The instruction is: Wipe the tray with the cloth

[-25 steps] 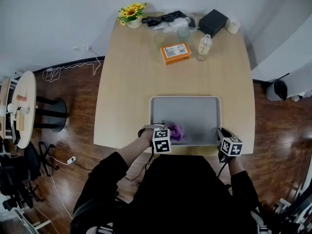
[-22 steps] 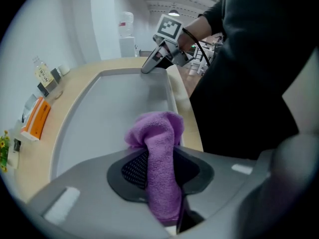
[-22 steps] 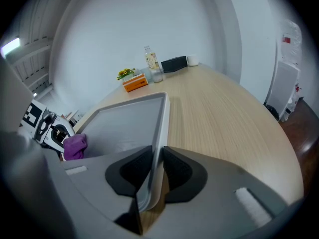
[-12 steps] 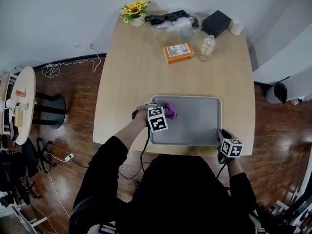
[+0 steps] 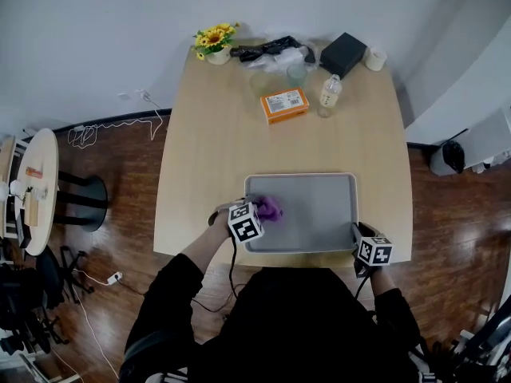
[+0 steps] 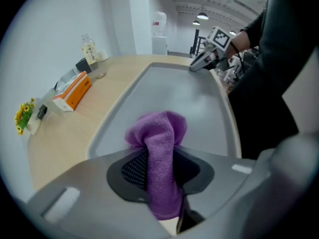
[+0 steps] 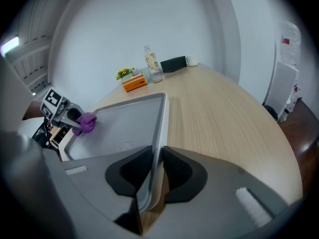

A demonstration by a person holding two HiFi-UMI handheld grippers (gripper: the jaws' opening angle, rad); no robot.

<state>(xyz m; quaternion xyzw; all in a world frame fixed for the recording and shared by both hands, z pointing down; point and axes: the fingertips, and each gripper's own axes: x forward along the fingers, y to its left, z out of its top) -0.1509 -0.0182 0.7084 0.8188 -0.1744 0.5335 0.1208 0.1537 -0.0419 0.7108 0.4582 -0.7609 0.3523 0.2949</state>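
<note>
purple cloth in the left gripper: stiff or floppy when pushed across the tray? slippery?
Probably floppy: the cloth bunches and droops over where the left gripper pinches it. Looks like soft terry, so likely light and more draggy than slippery on the smooth tray. It may fold under rather than stay flat when pushed.

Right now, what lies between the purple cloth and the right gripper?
Only bare grey floor of the tray; nothing sits on it. The head view and right gripper view both show this.

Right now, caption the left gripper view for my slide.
Left tongs pinch a purple cloth over the grey tray, whose far rim the right tongs clamp.
</note>
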